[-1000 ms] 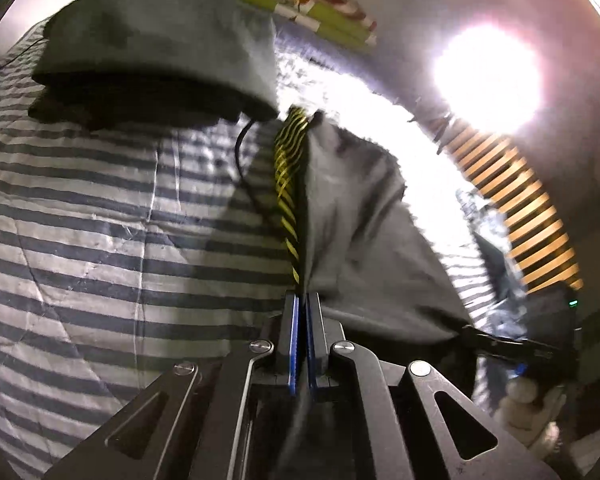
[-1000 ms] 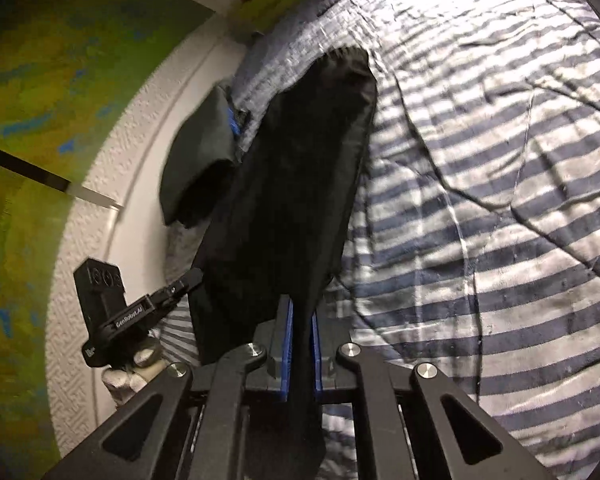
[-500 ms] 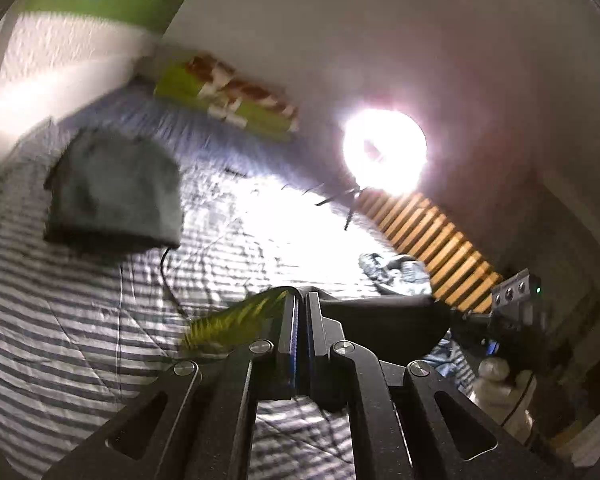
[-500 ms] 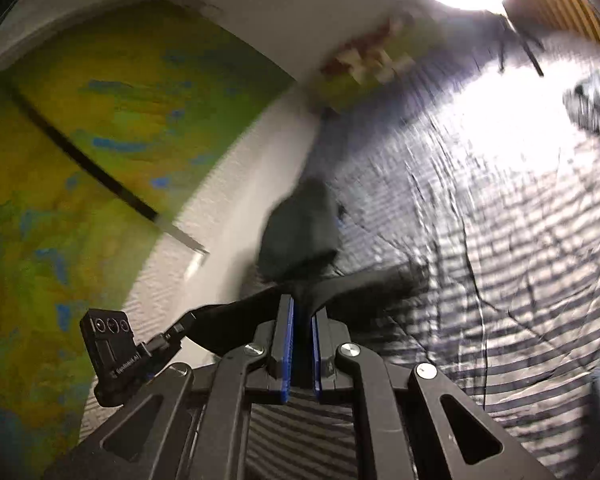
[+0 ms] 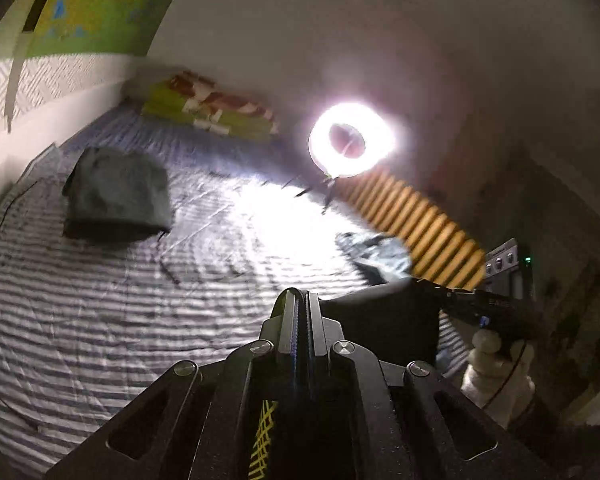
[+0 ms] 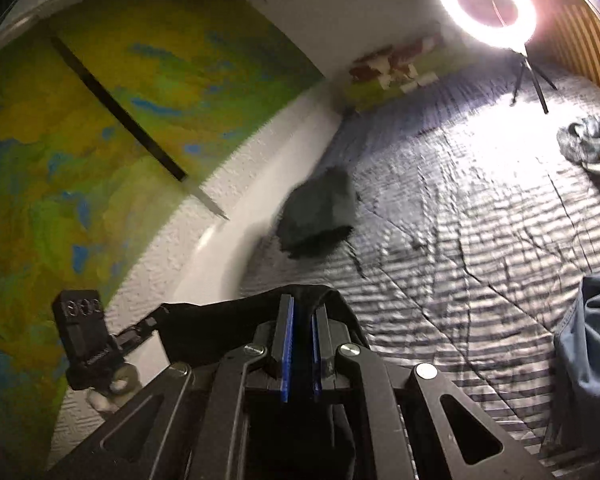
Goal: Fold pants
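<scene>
Left wrist view: one left gripper (image 5: 300, 300) has its jaws pressed together on the black pants (image 5: 384, 320), whose cloth stretches from the jaws off to the right, held up above the striped bedspread (image 5: 120, 320). A yellow-patterned strip of the garment (a trim, as far as it can be read) shows under the gripper body. Right wrist view: one right gripper (image 6: 302, 312) is clamped on the same dark cloth, which bulges over its fingertips and runs left toward the other tool.

On the bed lie one folded dark grey garment (image 5: 116, 196) near the wall, one crumpled patterned piece of clothing (image 5: 374, 252) toward the slatted wooden side, and one blue denim item (image 6: 592, 352) at the right edge of the right wrist view. One ring light (image 5: 350, 140) on a tripod glares at the far side, and one green, red and white pillow (image 5: 212, 108) sits at the head.
</scene>
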A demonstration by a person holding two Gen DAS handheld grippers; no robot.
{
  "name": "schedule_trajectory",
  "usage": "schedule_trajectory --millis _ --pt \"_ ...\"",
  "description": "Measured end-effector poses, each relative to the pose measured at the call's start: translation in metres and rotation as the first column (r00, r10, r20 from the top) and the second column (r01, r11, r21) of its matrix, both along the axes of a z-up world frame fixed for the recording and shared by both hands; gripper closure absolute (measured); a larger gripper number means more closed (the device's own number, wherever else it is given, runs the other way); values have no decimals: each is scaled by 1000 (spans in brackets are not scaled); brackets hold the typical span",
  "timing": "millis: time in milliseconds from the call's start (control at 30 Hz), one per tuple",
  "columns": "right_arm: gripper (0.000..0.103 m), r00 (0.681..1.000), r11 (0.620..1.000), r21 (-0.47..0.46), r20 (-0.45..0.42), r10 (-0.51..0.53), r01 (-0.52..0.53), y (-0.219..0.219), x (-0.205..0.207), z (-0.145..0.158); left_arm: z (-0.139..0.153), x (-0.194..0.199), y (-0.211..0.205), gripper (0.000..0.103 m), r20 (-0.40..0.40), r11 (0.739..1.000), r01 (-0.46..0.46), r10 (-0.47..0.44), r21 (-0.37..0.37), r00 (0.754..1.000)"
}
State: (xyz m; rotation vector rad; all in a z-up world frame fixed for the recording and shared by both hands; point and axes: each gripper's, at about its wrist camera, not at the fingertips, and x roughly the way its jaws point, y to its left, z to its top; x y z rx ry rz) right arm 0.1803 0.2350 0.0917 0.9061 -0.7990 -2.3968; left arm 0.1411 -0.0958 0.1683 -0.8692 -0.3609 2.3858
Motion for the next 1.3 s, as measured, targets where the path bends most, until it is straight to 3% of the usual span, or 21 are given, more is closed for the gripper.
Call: schedule_trajectory --millis 167,333,467,567,633,733,900,1033,1100,1200,1300 --pt "96 988 999 21 155 -30 27 -5 -81 -71 -74 -96 -5 101 178 997 -69 75 -43 981" --pt "96 962 997 57 265 -62 49 -11 -158 -125 -149 -194 -10 101 301 985 -139 163 -100 940" --pt "93 938 983 181 339 -74 12 -21 -203 -157 -196 -241 -3 99 366 979 -124 175 -160 914" --pt "90 913 975 221 394 -105 17 -11 -214 -167 -212 -257 -8 96 409 973 -148 209 -177 888" --pt "79 911 976 209 389 -135 56 6 -203 -167 -211 -254 -20 86 402 976 -165 210 -145 891" --pt "77 919 972 216 359 -163 88 20 -181 -156 -206 -238 -29 83 399 978 -168 203 -122 894" --pt "77 961 969 242 276 -27 -42 -15 -123 -137 -198 -171 7 83 372 984 7 60 -176 926" --pt "77 965 938 311 253 74 -154 -60 -90 -142 -214 -125 29 83 418 976 108 -20 -187 908" --pt "77 961 916 357 262 89 -182 -77 -76 -153 -228 -109 33 83 449 967 117 -3 -226 894" --pt "77 941 914 341 322 105 -219 -86 -61 -177 -254 -85 35 83 504 954 151 1 -261 864" --pt "77 924 909 328 358 132 -257 -86 -45 -196 -257 -68 34 83 472 939 166 -5 -300 881"
